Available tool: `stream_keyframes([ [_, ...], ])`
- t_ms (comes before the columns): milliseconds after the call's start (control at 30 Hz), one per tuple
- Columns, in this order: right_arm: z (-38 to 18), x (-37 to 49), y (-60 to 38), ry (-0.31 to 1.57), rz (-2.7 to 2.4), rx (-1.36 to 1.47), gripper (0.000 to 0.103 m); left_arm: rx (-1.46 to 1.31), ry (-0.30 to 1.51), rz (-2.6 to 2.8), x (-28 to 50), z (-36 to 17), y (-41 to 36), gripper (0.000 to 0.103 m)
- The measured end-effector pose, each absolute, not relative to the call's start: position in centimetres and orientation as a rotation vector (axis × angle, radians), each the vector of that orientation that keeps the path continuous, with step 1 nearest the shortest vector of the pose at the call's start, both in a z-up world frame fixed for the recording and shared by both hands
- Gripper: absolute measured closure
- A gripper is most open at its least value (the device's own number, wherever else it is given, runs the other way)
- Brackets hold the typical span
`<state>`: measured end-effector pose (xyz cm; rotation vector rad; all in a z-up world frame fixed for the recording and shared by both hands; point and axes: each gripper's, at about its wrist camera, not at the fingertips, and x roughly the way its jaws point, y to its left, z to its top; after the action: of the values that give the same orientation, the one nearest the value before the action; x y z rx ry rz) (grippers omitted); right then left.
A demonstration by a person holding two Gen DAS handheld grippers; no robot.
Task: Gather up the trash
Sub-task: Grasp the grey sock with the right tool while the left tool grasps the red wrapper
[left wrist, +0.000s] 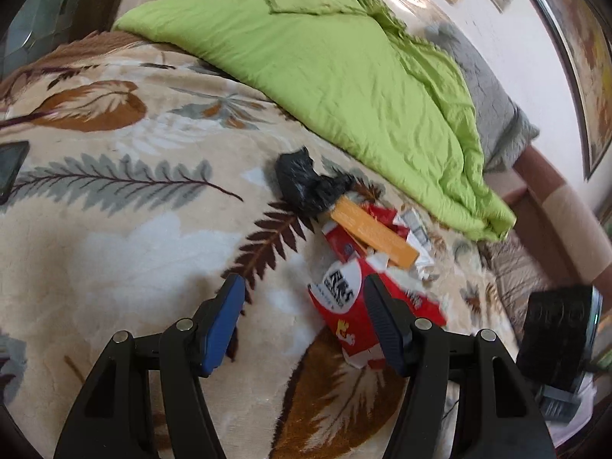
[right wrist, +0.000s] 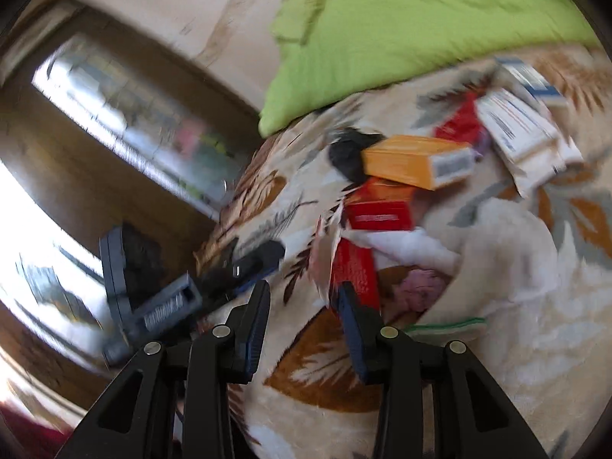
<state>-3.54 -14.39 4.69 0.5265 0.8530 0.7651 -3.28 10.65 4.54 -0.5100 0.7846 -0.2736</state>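
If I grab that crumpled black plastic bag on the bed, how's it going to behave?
The black bag looks crumpled and thin, so it is probably floppy and light and would squash between the pads. Its shiny wrinkled surface may slip. The orange box rests against it, so lifting the bag may shift the box.

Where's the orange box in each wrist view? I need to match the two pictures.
Left wrist: orange box right of centre, slanting down-right from the black bag.
Right wrist: orange box upper centre-right, black bag at its left end.
Shared landmark: green quilt behind the pile.
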Motion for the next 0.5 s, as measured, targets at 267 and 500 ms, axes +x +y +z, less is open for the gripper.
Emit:
stream_keyframes([
  [267, 5.1, -4.5, -13.5, 0.845, 0.83, 0.462, 0.062, -0.586, 0.812, -0.293, -3.3, 4.1, 12.2, 0.037],
  [500, 5.2, -4.1, -22.5, 0.719, 0.377, 0.629, 0.056, -0.514, 0.932, -0.263, -3.1, 2.4, 11.2, 0.037],
])
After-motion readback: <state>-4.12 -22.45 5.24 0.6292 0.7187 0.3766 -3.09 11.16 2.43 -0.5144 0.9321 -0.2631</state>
